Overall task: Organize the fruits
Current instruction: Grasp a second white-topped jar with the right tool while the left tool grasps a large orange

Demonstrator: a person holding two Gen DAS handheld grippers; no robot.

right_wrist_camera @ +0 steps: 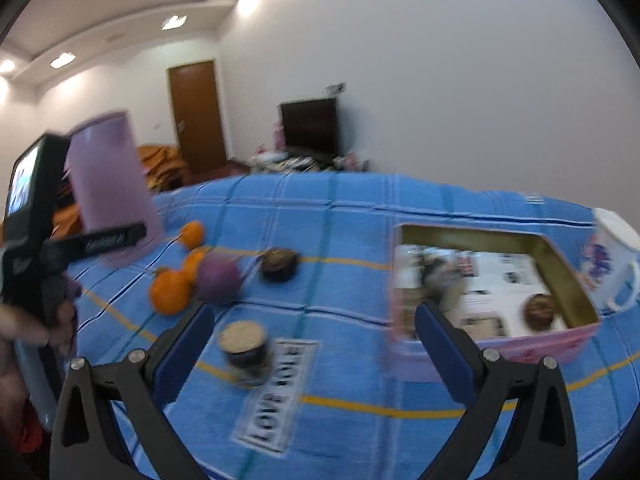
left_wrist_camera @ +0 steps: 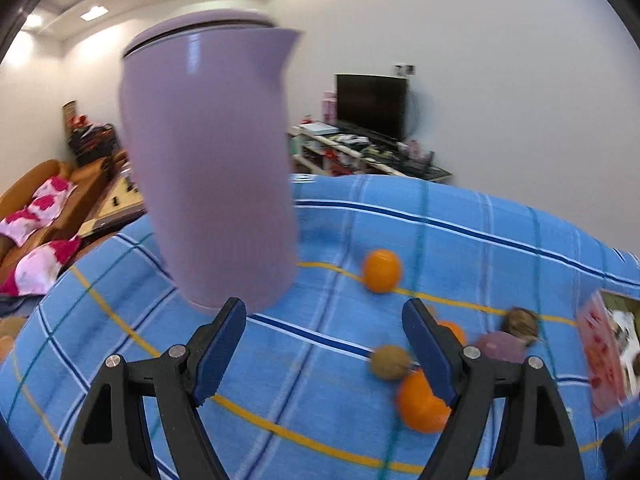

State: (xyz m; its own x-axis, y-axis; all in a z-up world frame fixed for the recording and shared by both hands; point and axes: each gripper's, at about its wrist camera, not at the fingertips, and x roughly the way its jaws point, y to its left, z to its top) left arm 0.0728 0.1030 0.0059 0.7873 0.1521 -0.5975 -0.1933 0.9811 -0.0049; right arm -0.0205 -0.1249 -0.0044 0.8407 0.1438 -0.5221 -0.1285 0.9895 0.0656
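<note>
Left gripper [left_wrist_camera: 324, 344] hangs wide open w/ nothing in it, just short of the lilac jug [left_wrist_camera: 208, 160]; right gripper [right_wrist_camera: 316, 344] is equally spread and empty. I'd say both are clear so I can pick next fruit. Oranges [right_wrist_camera: 170, 290] and plum [right_wrist_camera: 218, 280] sit clustered on the cloth [right_wrist_camera: 340, 220], well apart from the tin [right_wrist_camera: 576, 280], which I take as the drop spot.

oranges [right_wrist_camera: 170, 292]: three, clustered left on the bench
purple fruit [right_wrist_camera: 218, 278]: round, touching the oranges
brown fruit [right_wrist_camera: 279, 264]: just right of it
tin [right_wrist_camera: 560, 258]: open, one brown fruit [right_wrist_camera: 539, 311] inside
</note>
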